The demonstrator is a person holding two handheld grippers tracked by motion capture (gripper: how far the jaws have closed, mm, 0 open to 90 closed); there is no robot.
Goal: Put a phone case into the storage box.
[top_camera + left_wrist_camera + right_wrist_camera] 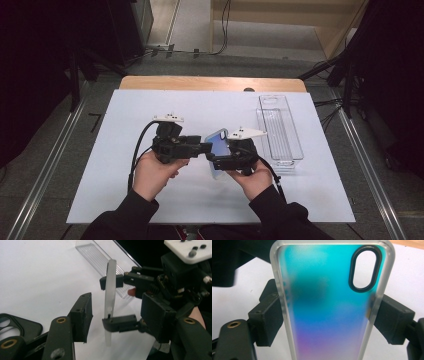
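A translucent phone case [324, 297], shading from blue to purple with a black-rimmed camera hole, stands upright above the white table [125, 115]. My right gripper [329, 322] is shut on it, one pad pressing each long edge. In the high view the case [218, 137] rises between both hands at the table's middle. The left gripper [117, 305] is open: seen edge-on, the case [110, 295] stands between its jaws, and a gap shows at the left pad [83, 315]. In the high view the left gripper [204, 147] reaches in from the left and the right gripper [216, 159] from the right.
A clear ribbed plastic tray [280, 132] lies lengthwise at the right side of the table, also seen in the left gripper view as the tray [97, 257]. A black phone case [22, 326] lies flat on the table below the left gripper. Bare white surface surrounds the hands.
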